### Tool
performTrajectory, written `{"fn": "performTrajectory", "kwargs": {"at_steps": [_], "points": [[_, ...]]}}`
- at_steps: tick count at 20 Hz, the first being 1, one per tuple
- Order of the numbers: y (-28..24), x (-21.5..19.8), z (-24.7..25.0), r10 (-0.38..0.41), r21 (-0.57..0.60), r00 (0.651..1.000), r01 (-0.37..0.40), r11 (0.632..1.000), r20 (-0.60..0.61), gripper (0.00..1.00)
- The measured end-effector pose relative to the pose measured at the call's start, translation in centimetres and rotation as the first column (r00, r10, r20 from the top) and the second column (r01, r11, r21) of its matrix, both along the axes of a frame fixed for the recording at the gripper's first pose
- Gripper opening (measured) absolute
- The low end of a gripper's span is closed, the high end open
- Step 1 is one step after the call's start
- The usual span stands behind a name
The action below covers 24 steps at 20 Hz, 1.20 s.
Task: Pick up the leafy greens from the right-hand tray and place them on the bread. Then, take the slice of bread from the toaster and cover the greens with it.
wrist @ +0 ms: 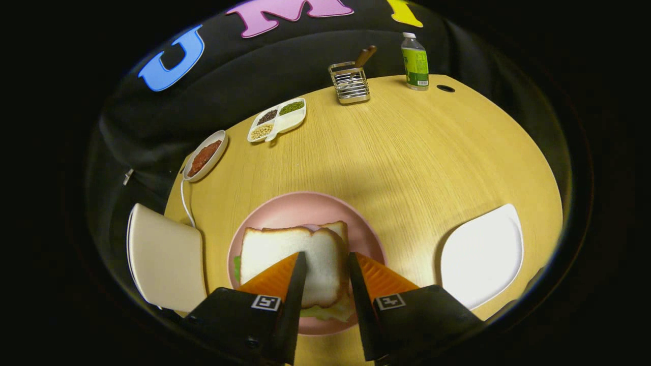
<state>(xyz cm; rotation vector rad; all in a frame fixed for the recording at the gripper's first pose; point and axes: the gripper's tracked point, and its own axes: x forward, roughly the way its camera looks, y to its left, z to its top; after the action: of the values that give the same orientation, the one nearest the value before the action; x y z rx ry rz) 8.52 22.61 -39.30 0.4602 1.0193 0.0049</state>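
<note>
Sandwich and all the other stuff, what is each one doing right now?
top bread slice: lying on the greens
greens: covered, edges peeking out
pink plate: holding the sandwich
white tray: bare
bottle: upright, capped
claw: open, fingers over the bread

- A green-labelled bottle (414, 61) stands at the far edge of the wooden surface (407, 152).
- A wire rack (349, 83) near it holds a wooden-handled utensil (365, 57).
- A divided dish (277, 120) holds beans.
- An oval dish (205, 155) holds red paste.
</note>
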Motion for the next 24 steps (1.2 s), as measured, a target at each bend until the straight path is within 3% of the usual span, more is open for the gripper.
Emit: {"fn": "performTrajectory", "kwargs": {"at_steps": [3, 4, 11, 14, 20, 24], "points": [[-0.4, 0.2, -0.1, 0.04, -0.068, 0.999, -0.039, 0.997, 0.018, 0.66], [-0.5, 0.2, 0.0, 0.047, -0.076, 0.999, -0.046, 0.996, 0.02, 0.76], [-0.7, 0.0, 0.8, 0.029, -0.033, 0.999, -0.029, 0.999, 0.024, 0.85], [-0.9, -0.5, 2.1, 0.006, 0.014, 0.999, -0.007, 1.0, 0.047, 0.96], [-4.0, -0.7, 7.9, -0.024, 0.059, 0.988, 0.015, 0.998, 0.155, 0.99], [-6.8, -0.2, 14.4, 0.013, 0.016, 0.946, -0.019, 1.0, 0.324, 0.99]]}}
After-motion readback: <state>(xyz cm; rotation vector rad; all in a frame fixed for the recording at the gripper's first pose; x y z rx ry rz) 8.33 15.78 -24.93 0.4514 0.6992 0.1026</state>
